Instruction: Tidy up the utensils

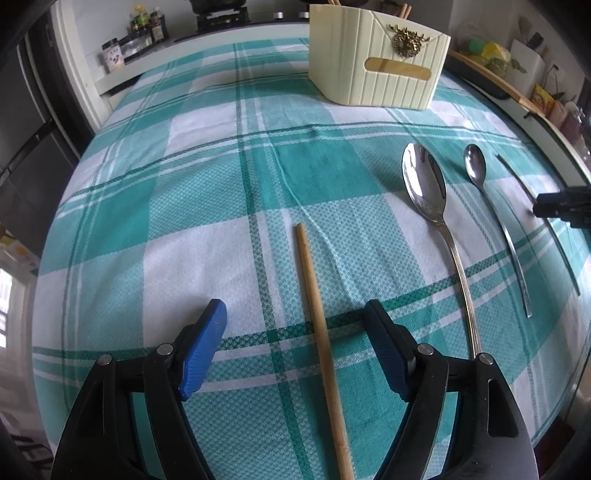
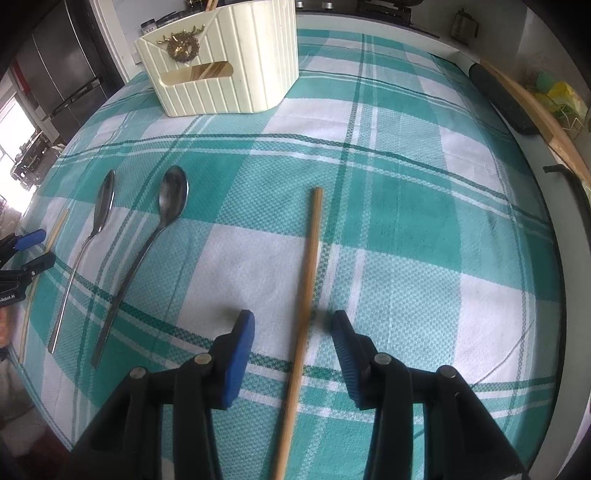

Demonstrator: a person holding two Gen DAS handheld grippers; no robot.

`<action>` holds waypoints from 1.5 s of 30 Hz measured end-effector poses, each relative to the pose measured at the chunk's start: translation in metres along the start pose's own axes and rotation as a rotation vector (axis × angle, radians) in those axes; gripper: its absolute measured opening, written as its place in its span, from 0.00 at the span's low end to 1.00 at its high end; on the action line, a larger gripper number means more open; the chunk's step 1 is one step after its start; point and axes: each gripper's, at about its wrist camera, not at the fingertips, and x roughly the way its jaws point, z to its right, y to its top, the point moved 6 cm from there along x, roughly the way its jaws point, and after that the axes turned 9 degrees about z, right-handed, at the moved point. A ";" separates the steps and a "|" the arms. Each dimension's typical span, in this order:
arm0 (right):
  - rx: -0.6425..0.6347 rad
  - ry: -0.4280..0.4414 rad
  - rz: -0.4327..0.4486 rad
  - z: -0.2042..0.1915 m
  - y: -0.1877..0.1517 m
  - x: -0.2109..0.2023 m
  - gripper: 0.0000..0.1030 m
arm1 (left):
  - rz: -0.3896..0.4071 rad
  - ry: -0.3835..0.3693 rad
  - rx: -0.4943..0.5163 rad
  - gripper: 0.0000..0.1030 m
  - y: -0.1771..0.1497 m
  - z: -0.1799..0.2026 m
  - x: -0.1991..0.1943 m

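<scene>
My left gripper (image 1: 295, 308) stands open, pointing down at the table, with a wooden chopstick (image 1: 321, 332) lying between its blue pads, touching neither. Right of it lie a large spoon (image 1: 424, 184), a small spoon (image 1: 474, 162) and a second chopstick (image 1: 517, 177). My right gripper (image 2: 293, 315) straddles that second chopstick (image 2: 308, 277), open, with gaps on both sides. In the right wrist view the small spoon (image 2: 173, 195) and large spoon (image 2: 105, 199) lie to the left. A cream ribbed utensil holder (image 1: 376, 74) (image 2: 229, 62) stands at the back.
A teal and white plaid cloth (image 1: 184, 184) covers the table. Bottles (image 1: 144, 26) and a stove stand behind it. A dark tray and wooden board (image 2: 517, 107) run along the right edge. The left gripper (image 2: 29, 251) shows at the far left.
</scene>
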 end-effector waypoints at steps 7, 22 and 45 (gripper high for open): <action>0.011 -0.013 0.011 0.006 0.042 0.026 0.18 | -0.048 -0.033 0.078 0.40 0.020 0.017 0.010; 0.088 0.079 0.311 -0.004 0.054 -0.066 0.06 | 0.170 -0.039 -0.009 0.04 0.060 0.009 -0.060; 0.007 0.044 0.882 -0.035 0.166 -0.250 0.06 | 0.651 -0.190 -0.097 0.03 0.237 0.001 -0.221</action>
